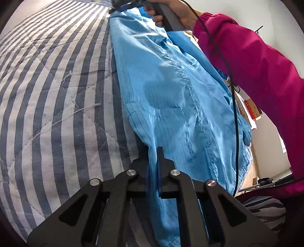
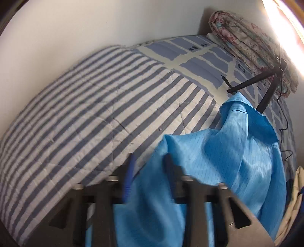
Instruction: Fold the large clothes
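Note:
A large light-blue pinstriped garment (image 1: 171, 91) hangs stretched over a bed between my two grippers. My left gripper (image 1: 154, 150) is shut on one edge of it, with the cloth pinched between the black fingers. At the top of the left wrist view, my right gripper (image 1: 118, 4) holds the garment's far end, gripped by a hand in a magenta sleeve (image 1: 256, 66). The right wrist view is blurred. There the blue garment (image 2: 218, 152) drapes through my right gripper (image 2: 149, 157), and my left gripper (image 2: 232, 90) holds up a raised corner beyond.
A blue and white striped quilt (image 2: 85, 106) covers the bed under the garment. A folded floral quilt (image 2: 250, 43) lies at the bed's far end by the wall. A black cable (image 1: 235, 117) hangs across the garment from the right handle.

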{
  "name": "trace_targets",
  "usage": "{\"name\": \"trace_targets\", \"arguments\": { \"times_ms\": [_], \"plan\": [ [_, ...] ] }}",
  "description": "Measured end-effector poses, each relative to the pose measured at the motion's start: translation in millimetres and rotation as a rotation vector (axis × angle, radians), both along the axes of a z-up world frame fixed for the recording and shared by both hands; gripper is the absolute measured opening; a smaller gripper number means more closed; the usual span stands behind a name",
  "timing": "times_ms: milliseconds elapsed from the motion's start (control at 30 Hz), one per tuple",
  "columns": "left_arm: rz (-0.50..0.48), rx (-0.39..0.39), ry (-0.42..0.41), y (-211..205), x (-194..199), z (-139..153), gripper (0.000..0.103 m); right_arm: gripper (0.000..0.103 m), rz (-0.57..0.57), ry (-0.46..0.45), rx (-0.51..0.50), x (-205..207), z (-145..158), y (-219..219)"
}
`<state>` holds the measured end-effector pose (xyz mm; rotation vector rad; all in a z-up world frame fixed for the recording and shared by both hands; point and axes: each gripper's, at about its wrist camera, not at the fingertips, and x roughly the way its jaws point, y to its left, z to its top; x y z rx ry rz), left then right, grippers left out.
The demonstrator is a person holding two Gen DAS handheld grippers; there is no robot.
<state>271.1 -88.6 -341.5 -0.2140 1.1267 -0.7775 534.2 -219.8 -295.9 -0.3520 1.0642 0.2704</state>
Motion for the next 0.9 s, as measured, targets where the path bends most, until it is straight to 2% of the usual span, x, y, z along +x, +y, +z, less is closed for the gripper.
{"name": "trace_targets", "arguments": {
  "times_ms": [67,200,300,367,433,500,600,700,767,833,900],
  "plan": [
    [-0.003,-0.002,-0.007,-3,-1,0,0.001,0.004,-0.025,0.009,0.013,3,4,-6],
    [-0.015,0.009,-0.032,-6,-6,2,0.001,0.003,-0.083,-0.015,0.175,3,29,-32],
    [-0.026,0.017,-0.049,-9,-9,3,0.0,0.003,-0.115,-0.025,0.247,4,40,-44],
    [-0.032,0.022,-0.05,-11,-11,2,0.0,0.001,-0.161,-0.016,0.34,7,45,-57],
    [-0.042,0.022,-0.049,-14,-13,2,0.0,0.0,-0.244,-0.041,0.467,8,50,-78],
    [-0.048,0.027,-0.054,-15,-15,2,0.0,0.0,-0.349,-0.046,0.536,11,46,-98],
    [-0.041,0.011,-0.047,-11,-11,3,0.0,0.0,-0.349,-0.06,0.478,9,41,-97],
    [-0.042,0.009,-0.042,-11,-9,1,0.0,0.0,-0.318,-0.031,0.506,6,43,-93],
    [-0.038,0.0,-0.034,-7,-8,1,0.0,0.0,-0.281,-0.018,0.483,1,45,-88],
    [-0.028,-0.014,-0.011,-2,-5,2,0.0,0.0,-0.243,-0.02,0.448,-9,47,-82],
    [-0.019,-0.039,0.028,2,-3,2,0.0,0.0,-0.222,-0.018,0.465,-20,49,-84]
  ]
}}
